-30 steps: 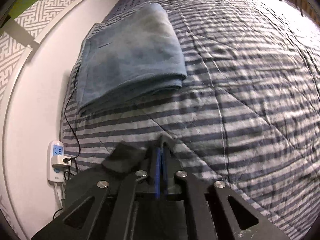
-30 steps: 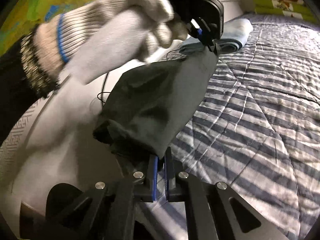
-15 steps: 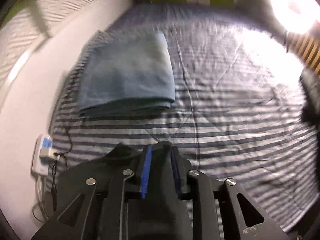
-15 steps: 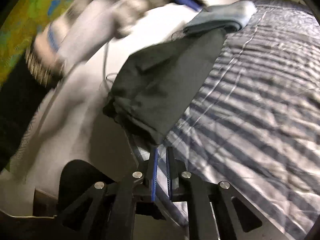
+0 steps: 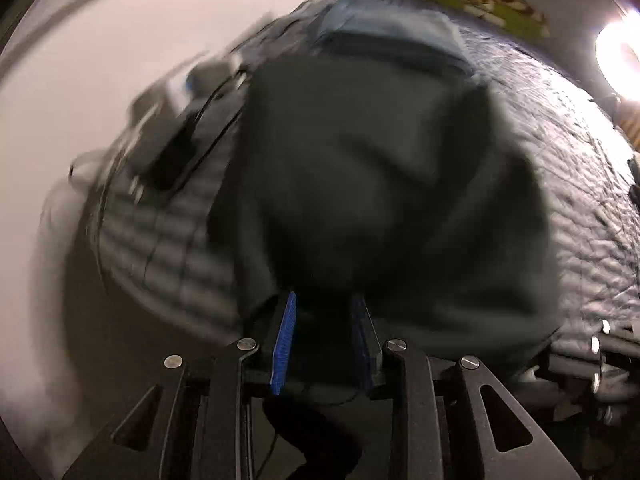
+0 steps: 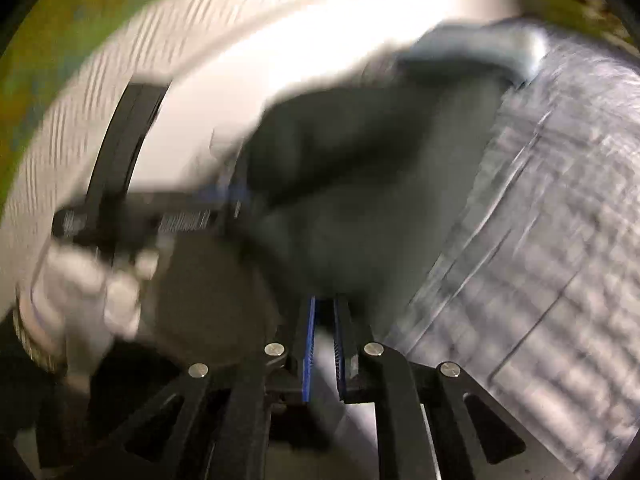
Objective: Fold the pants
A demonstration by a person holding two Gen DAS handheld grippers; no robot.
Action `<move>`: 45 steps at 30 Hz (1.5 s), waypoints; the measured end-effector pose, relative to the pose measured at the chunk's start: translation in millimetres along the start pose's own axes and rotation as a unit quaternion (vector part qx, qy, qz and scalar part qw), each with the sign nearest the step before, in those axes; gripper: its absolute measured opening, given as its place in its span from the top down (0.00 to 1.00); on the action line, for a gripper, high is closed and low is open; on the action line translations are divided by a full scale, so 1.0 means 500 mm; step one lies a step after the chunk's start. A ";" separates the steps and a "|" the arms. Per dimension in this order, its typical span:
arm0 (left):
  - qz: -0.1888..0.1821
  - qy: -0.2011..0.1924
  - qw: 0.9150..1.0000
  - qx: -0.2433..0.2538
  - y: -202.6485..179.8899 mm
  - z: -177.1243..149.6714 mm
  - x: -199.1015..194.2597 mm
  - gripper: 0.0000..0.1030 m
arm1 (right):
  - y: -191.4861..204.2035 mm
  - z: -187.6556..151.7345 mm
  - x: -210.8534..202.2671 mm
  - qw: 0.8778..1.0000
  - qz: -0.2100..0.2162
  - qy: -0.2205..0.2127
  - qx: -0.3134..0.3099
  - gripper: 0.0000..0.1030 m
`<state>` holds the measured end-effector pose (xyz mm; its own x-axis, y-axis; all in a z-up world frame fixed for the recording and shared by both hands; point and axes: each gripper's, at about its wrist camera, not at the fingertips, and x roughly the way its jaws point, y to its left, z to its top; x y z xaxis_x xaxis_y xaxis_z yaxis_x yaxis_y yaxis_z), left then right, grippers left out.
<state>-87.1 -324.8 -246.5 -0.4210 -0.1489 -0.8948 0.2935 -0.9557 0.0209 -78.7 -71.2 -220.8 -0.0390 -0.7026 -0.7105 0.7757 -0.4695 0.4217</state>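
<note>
The dark pants (image 5: 380,200) spread over the striped quilt (image 5: 580,200) and fill the middle of the blurred left wrist view. My left gripper (image 5: 324,340) has its blue pads (image 5: 286,340) well apart, with dark cloth lying in the gap. In the right wrist view the pants (image 6: 360,200) run from the blurred left gripper (image 6: 188,220) to my right gripper (image 6: 324,340), which is shut on a thin edge of the cloth. A white-gloved hand (image 6: 80,292) holds the left tool.
A folded blue garment (image 5: 392,36) lies on the quilt beyond the pants, also blurred in the right wrist view (image 6: 480,48). A white wall (image 5: 100,60) borders the bed on the left, with a blurred power strip and cable (image 5: 180,96). A bright lamp (image 5: 616,60) shines at the right.
Both grippers swung down and forward, throwing the pants out over the quilt toward the blue garment. The left pads have spread from tightly pinched to well apart. The right stays pinched.
</note>
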 end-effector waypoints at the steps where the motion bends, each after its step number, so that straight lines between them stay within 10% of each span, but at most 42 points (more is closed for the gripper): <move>1: -0.008 -0.004 1.000 -0.013 0.014 -0.007 -0.006 0.72 | 0.017 -0.020 0.007 0.999 -0.005 0.026 -0.024 0.91; 6: -0.033 -0.084 0.994 -0.056 0.048 0.018 -0.093 0.72 | 0.037 -0.017 -0.075 0.998 0.010 0.023 -0.058 0.89; 13: -0.065 -0.127 0.988 -0.053 0.039 0.188 -0.069 0.64 | -0.041 0.234 -0.136 0.992 -0.049 -0.120 0.004 0.73; 19: -0.056 -0.099 0.990 -0.088 0.057 0.271 0.054 0.64 | -0.150 0.342 0.024 0.992 -0.091 -0.056 0.065 0.73; 21: -0.045 -0.083 0.990 -0.103 0.081 0.278 0.097 0.40 | -0.183 0.331 0.072 0.989 -0.125 -0.015 0.077 0.73; 25: -0.091 -0.089 0.984 -0.128 0.112 0.294 0.109 0.40 | -0.195 0.308 0.076 0.986 -0.152 -0.006 0.073 0.74; 30: -0.079 -0.126 0.980 -0.131 0.137 0.287 0.059 0.40 | -0.086 0.244 -0.016 0.994 -0.087 -0.051 0.047 0.73; 39: -0.103 -0.123 0.986 -0.056 0.075 0.222 0.020 0.41 | 0.097 0.032 0.051 0.992 -0.090 0.021 -0.083 0.70; 45: -0.074 -0.125 0.980 -0.136 0.184 0.212 0.009 0.40 | 0.122 -0.005 -0.003 0.987 -0.076 0.064 -0.129 0.70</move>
<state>-153.1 -440.1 -201.2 -0.6633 -0.1048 -0.7410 0.4179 -0.8732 -0.2506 -29.8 -97.2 -195.3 -0.1001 -0.5540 -0.8264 0.9026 -0.4002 0.1589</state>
